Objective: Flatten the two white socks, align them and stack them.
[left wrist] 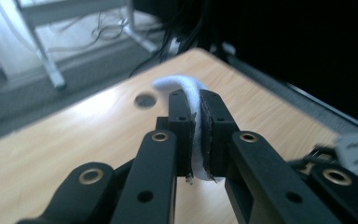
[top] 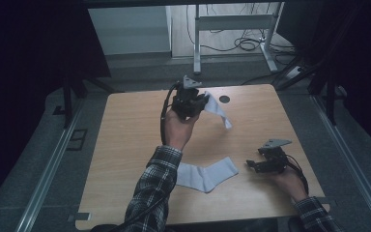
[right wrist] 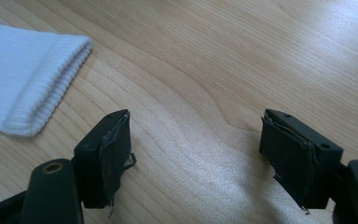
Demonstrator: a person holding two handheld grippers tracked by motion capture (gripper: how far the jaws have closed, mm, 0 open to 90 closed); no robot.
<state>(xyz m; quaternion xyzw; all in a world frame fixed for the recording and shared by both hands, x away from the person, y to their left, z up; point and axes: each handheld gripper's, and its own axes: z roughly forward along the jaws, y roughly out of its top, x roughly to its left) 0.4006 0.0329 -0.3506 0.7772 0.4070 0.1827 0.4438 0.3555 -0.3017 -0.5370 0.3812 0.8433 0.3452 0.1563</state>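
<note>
Wooden table (top: 125, 145): left gripper (top: 198, 102) raised, jaws clamped on one white sock (top: 218, 110); right gripper (top: 252, 165) low, jaws wide beside second sock (top: 207, 175), probably next to be grasped at its cuff.

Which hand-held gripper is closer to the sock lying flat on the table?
The right gripper: it sits open just beside the flat sock. The left gripper is raised farther back, holding another sock.

Plaid sleeves (top: 152, 193), blk tongs (top: 189, 102) w/ brass rivets.
</note>
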